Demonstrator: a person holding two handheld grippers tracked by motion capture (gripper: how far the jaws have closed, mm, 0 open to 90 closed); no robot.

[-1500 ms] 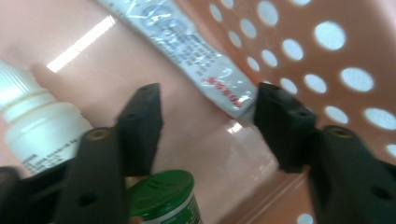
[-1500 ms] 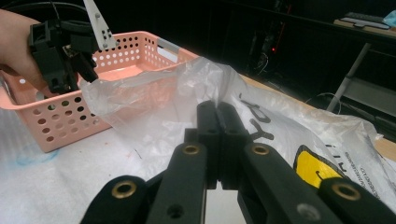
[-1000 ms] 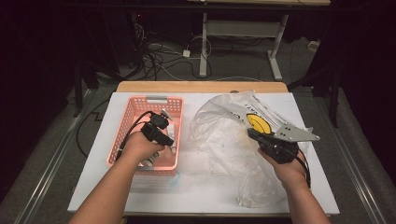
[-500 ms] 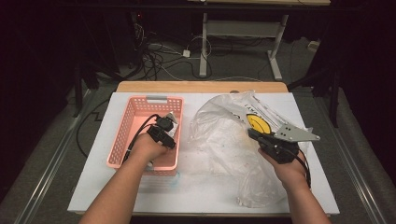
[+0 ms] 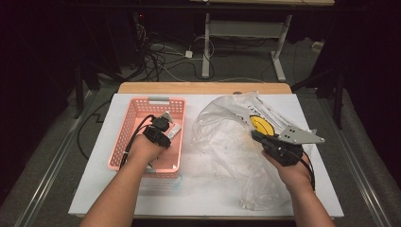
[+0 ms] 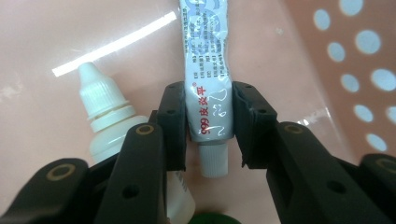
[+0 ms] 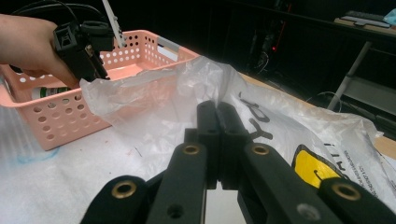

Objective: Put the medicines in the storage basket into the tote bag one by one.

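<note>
Currently the left claw (image 6: pixel 208 123) is down inside the pink perforated basket (image 5: pixel 124 142), its jaws having just been closing around a white ointment tube (image 6: pixel 205 79). The tube lies flat on the basket floor, cap toward the camera, and sits between the two pads (image 6: pixel 175 123). They are right at its sides, but I cannot tell if they press yet; I read the claw as not yet clenched on it. A white dropper bottle (image 6: pixel 105 116) lies just beside the tube on the left, touching or nearly touching the left jaw.

The right claw (image 7: pixel 217 140) is clenched on a fold of the clear plastic bag (image 5: pixel 227 142), which lies on the white desk (image 5: pixel 198 198) to the right of the basket; the bag mouth faces the basket.

Notes for a clean pick:
- Finish closing squarely on the tube's stiff shoulder near the cap, not the soft body, which would squash and slip.
- Keep the left jaw clear of the dropper bottle so it is not dragged along.
- Lift straight up over the basket wall before crossing.
- Hold the bag edge raised so the mouth stays open.
</note>
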